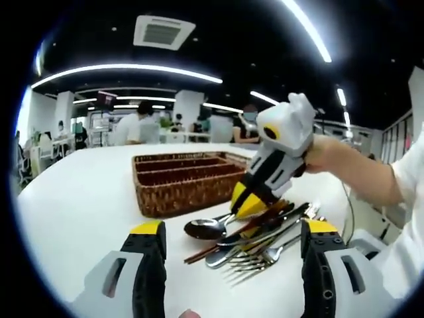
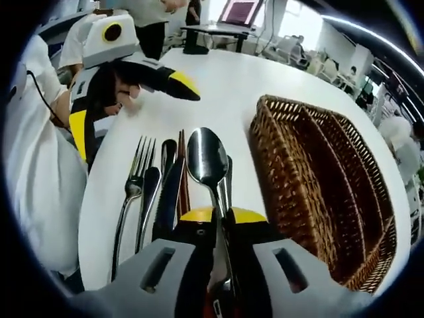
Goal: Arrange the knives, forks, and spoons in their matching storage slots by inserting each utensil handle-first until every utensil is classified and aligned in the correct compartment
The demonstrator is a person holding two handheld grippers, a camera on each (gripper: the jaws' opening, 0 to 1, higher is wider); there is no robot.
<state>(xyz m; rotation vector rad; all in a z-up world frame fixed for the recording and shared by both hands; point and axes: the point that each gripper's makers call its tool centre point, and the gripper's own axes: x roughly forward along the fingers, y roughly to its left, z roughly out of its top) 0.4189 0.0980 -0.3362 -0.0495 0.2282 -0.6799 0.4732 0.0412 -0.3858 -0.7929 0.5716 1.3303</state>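
A pile of utensils lies on the white table (image 1: 86, 192): a spoon (image 2: 207, 159), a fork (image 2: 136, 175), dark knives (image 2: 169, 192) and brown-handled pieces. My right gripper (image 2: 222, 215) is shut on the spoon's handle, the bowl pointing away from me. In the left gripper view the right gripper (image 1: 248, 202) comes in from the right, its yellow tips down on the pile next to the spoon (image 1: 205, 228). My left gripper (image 1: 235, 232) stands wide open just short of the forks (image 1: 258, 262), holding nothing. A wicker basket (image 2: 318, 185) with long slots sits beside the pile.
The basket (image 1: 182, 179) lies behind the pile in the left gripper view, its slots without utensils. The left gripper (image 2: 130, 106) and a person's hand and white sleeve show at the upper left of the right gripper view. People and desks stand far behind.
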